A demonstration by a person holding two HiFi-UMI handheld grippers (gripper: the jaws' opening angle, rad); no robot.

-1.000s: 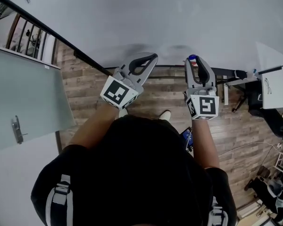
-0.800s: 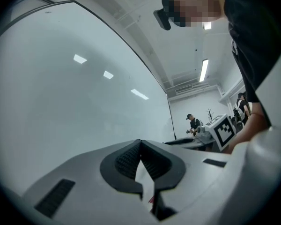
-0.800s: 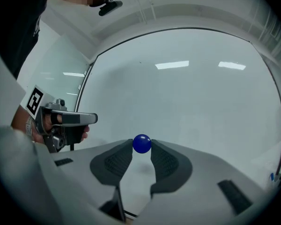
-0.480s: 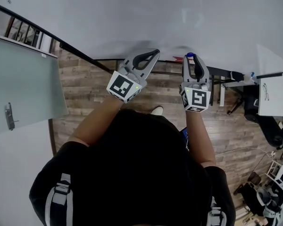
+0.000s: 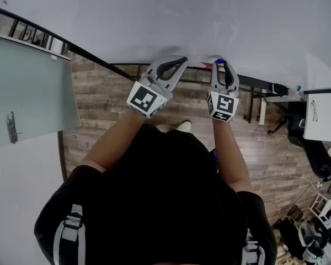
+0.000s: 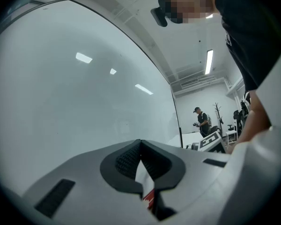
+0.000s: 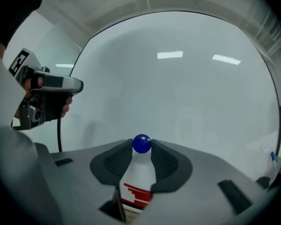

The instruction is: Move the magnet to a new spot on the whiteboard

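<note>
**Blue magnet gripped in front of the whiteboard**

A small blue ball magnet (image 7: pixel 141 143) is clamped between the ribbed pads of the right hand-held gripper (image 5: pixel 220 65), right at the jaw tips. It is held up against the lower part of the whiteboard (image 5: pixel 171 15). Whether it touches the surface cannot be told.

The left hand-held gripper (image 6: pixel 140 142) is held just beside the right one. Its jaws are pressed together at the tips with nothing between them, and it is pointed at the same board.

The board surface is seen as plain, glossy white. Long ceiling lights (image 7: pixel 170 55) are reflected in it, and it is edged by a thin black frame (image 5: pixel 71 49).

Below the board, a floor of brown wood planks (image 5: pixel 99 101) is seen from the head view. A frosted glass door (image 5: pixel 27 87) with a metal handle is seen at the left.

In the left gripper view, a white-walled room is seen past the board's edge. A person in dark clothes (image 6: pixel 202 118) is standing there, well apart from the board, beside a coat stand (image 6: pixel 218 112).
</note>
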